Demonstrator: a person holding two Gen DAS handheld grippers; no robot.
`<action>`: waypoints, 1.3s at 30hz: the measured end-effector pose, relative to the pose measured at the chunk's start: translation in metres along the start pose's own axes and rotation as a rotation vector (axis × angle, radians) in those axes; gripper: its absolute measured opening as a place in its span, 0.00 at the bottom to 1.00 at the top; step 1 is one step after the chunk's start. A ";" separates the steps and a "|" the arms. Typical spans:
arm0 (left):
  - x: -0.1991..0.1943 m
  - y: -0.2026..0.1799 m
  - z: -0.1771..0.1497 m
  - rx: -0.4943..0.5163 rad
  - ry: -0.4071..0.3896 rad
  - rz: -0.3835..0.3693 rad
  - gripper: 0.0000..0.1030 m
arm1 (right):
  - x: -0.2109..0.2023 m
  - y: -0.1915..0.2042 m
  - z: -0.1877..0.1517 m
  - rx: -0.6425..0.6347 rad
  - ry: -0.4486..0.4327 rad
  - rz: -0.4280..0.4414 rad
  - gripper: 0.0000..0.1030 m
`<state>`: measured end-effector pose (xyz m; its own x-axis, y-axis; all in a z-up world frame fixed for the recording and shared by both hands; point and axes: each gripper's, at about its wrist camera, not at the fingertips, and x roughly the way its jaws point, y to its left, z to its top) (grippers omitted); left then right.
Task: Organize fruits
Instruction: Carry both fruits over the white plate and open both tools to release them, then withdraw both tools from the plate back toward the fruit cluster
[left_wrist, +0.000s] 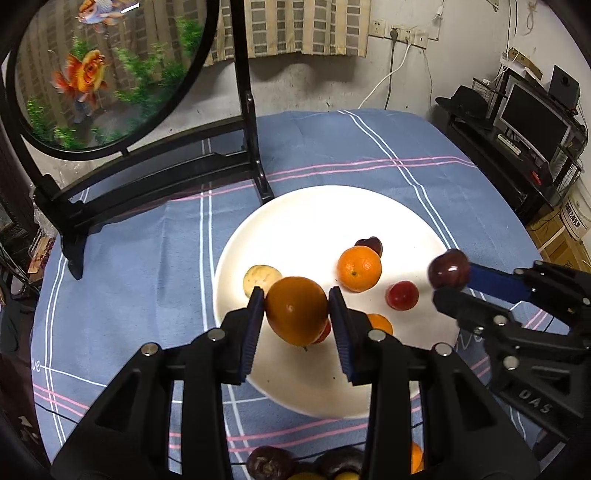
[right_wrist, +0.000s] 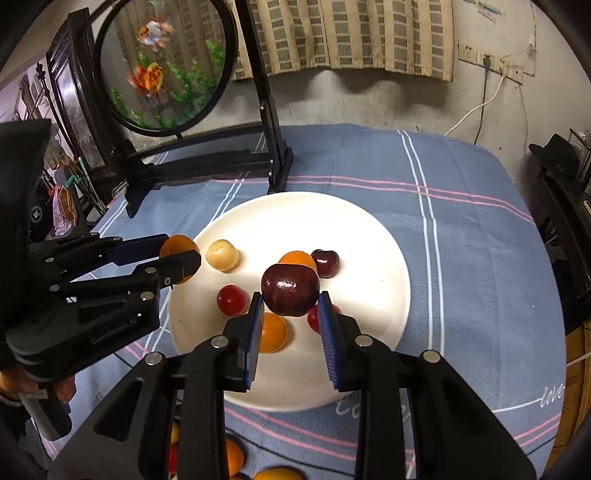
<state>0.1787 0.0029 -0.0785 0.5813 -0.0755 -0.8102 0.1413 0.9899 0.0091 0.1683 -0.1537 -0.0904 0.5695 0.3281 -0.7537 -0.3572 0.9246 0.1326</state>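
Left wrist view: the left gripper (left_wrist: 296, 308) is closed on an orange fruit (left_wrist: 296, 311), held above the near part of the white plate (left_wrist: 295, 221).
Right wrist view: the right gripper (right_wrist: 290, 308) is clamped on a dark red fruit (right_wrist: 290, 289), held over the middle of the plate.
Landmark: the round white plate lies on a blue plaid tablecloth (left_wrist: 129, 266).
On the plate: a pale yellow fruit (right_wrist: 221, 255) toward its left edge; a tangerine (left_wrist: 359, 268) near its centre; a small dark cherry-like fruit (right_wrist: 325, 263) just behind the tangerine; a red fruit (right_wrist: 232, 300) and another orange fruit (right_wrist: 272, 332) toward its near side.
Off the plate: more dark and orange fruits (left_wrist: 269, 461) lie on the cloth at its near edge.
Behind the plate: a black stand with a round goldfish panel (left_wrist: 107, 70).
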 end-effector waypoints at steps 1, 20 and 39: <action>0.004 0.000 0.001 0.001 0.004 0.000 0.35 | 0.005 -0.001 0.000 0.001 0.007 0.004 0.29; -0.006 0.024 0.011 -0.051 -0.063 0.053 0.62 | -0.005 -0.003 0.008 -0.087 -0.071 -0.033 0.63; -0.127 0.033 -0.088 -0.029 -0.139 0.089 0.77 | -0.099 0.033 -0.144 -0.035 0.029 0.072 0.63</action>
<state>0.0392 0.0560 -0.0272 0.6959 -0.0008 -0.7182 0.0621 0.9963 0.0591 -0.0068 -0.1833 -0.1038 0.5201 0.3876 -0.7611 -0.4227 0.8911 0.1649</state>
